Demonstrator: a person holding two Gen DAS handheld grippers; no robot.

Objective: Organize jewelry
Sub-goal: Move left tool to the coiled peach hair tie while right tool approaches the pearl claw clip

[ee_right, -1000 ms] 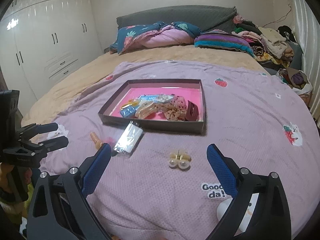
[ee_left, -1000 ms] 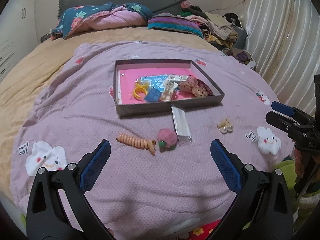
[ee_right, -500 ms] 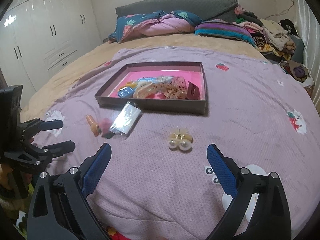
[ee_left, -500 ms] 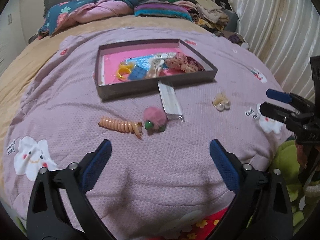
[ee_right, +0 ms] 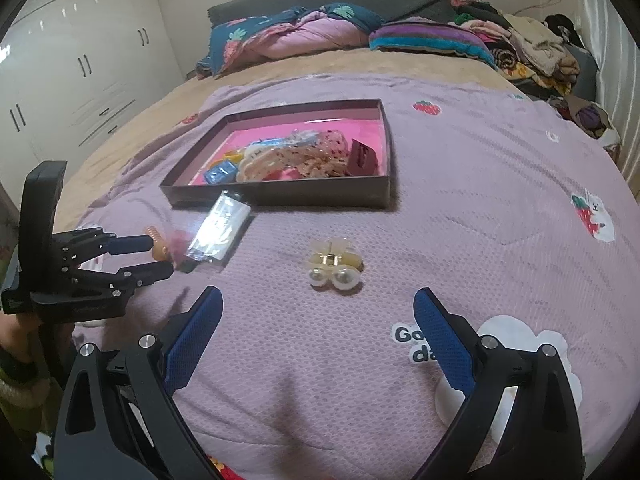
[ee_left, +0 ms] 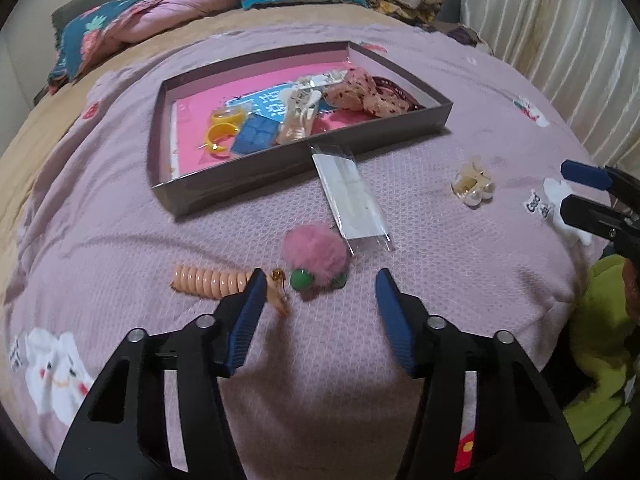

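Bed [ee_right: 480, 200], white wardrobe [ee_right: 80, 60], pleated curtain [ee_left: 560, 40]

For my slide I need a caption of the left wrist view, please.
Open left gripper nears a pink pom-pom and coil hair tie on the purple blanket, before the tray.

My right gripper [ee_right: 316, 322] hangs agape; a cream claw clip with two pearls [ee_right: 334, 266] lies just ahead. Far ahead sits the dark pink-lined tray [ee_right: 288, 194]; the left gripper [ee_right: 154, 256] hovers leftward.

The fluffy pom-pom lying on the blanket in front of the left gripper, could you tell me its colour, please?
Pink pom-pom, seen best in the left wrist view.
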